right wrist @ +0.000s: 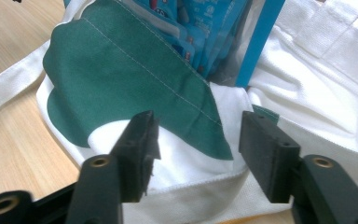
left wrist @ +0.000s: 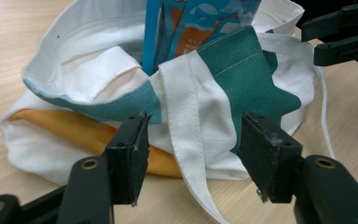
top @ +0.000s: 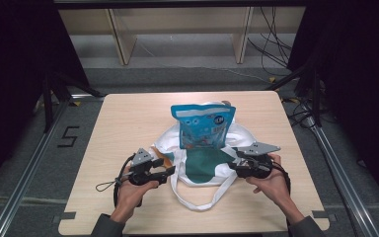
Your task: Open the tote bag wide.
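**Tote bag slumped on the table, both claws standing open beside it**

Pale wooden table (top: 128, 123) in a dark room, with shelving legs and loose cables on the floor beyond its far edge. Near the table's middle lies a white tote bag (top: 202, 168) with a green patch on its front and an orange panel showing low on the side facing the left gripper view. A blue snack packet (top: 203, 126) stands upright in the bag's mouth, at 12 o'clock from the green patch. One white strap loops out over the tabletop toward 6 o'clock.

Left gripper (top: 169, 170) sits at 9 o'clock of the bag, just beside the cloth. Its jaws stand apart, pads off the fabric; the strap hangs between them in its own view.

Right gripper (top: 236, 159) sits at 3 o'clock of the bag, its jaws likewise parted, with the bag's rim and green patch ahead of them, not pinched.
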